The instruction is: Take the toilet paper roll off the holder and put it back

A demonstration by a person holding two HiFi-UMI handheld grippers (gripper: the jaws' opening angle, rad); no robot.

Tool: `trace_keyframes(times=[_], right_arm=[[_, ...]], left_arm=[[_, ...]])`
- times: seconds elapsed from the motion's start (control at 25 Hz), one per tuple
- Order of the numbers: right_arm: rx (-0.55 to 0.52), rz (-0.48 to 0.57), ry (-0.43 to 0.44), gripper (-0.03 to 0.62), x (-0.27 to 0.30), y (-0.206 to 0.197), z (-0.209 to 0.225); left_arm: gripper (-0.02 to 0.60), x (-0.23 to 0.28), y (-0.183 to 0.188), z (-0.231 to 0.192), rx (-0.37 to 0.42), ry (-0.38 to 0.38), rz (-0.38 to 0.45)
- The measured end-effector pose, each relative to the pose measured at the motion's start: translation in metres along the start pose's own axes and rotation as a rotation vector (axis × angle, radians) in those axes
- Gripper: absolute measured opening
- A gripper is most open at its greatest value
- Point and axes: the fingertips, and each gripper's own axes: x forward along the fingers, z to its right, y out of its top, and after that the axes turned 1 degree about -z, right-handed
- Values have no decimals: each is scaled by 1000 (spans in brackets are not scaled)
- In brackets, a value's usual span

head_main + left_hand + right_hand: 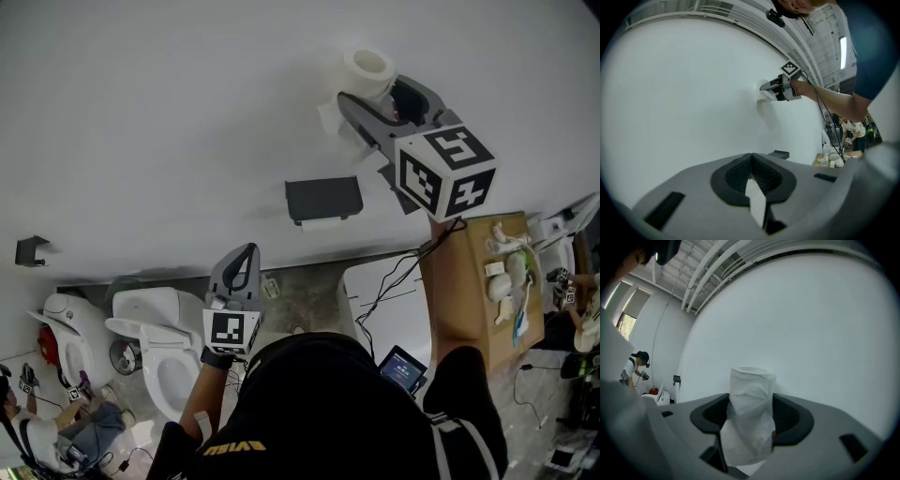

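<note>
head view: looking steeply down a white wall (141, 112). up high at the right, gripping the toilet paper roll (368, 67) in the right gripper (373, 92), with jaws partway apart and pressed on its sides, with the hollow core toward the camera and a loose sheet (328, 117) hanging beside it. off the dark holder (323, 199) and well apart from it, the holder sitting lower on the wall and to the left, with a white strip just under its edge. lower still and further left, holding the left gripper (246, 261) level toward the wall, closed to a point and touching nothing. underneath, white toilets (155, 342) along the floor, a cardboard box (469, 281) with small items on top at the right, a second small bracket (31, 249) far left on the wall.

left gripper view: looking along jaws meeting at the tips, with nothing gripped; only a pale sliver in the slit behind them, too unclear to name. beyond, bare wall, the holder's top edge just over the jaws, and the right gripper up by the wall farther off, at the end of an outstretched arm (834, 101).

right gripper view: squeezing the roll upright between both dark pads (787, 416), crumpled and dented at the sides, with its top above the jaws and loose paper trailing below. behind it, plain wall; far left, a person (635, 369) bent over near a toilet.
</note>
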Motion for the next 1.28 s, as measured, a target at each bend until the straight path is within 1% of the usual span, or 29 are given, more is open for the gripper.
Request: trace_keyframes(times=[0.36, 0.52, 0.72, 0.88, 1.08, 1.28], right_arm=[[26, -23, 20, 272, 2, -17, -10], [40, -34, 27, 272, 5, -27, -9], [49, -36, 32, 272, 6, -30, -11], [57, -42, 35, 272, 7, -36, -8], [62, -70, 44, 272, 13, -50, -11], [72, -80, 48, 272, 15, -57, -14]], left_arm=[[11, -3, -1, 0, -4, 0, -4], [11, 0, -4, 1, -1, 0, -10], [11, 0, -3, 1, -3, 0, -13], [11, 4, -2, 2, -15, 3, -4], [11, 6, -8, 2, -8, -5, -23], [11, 5, -7, 2, -10, -4, -21]])
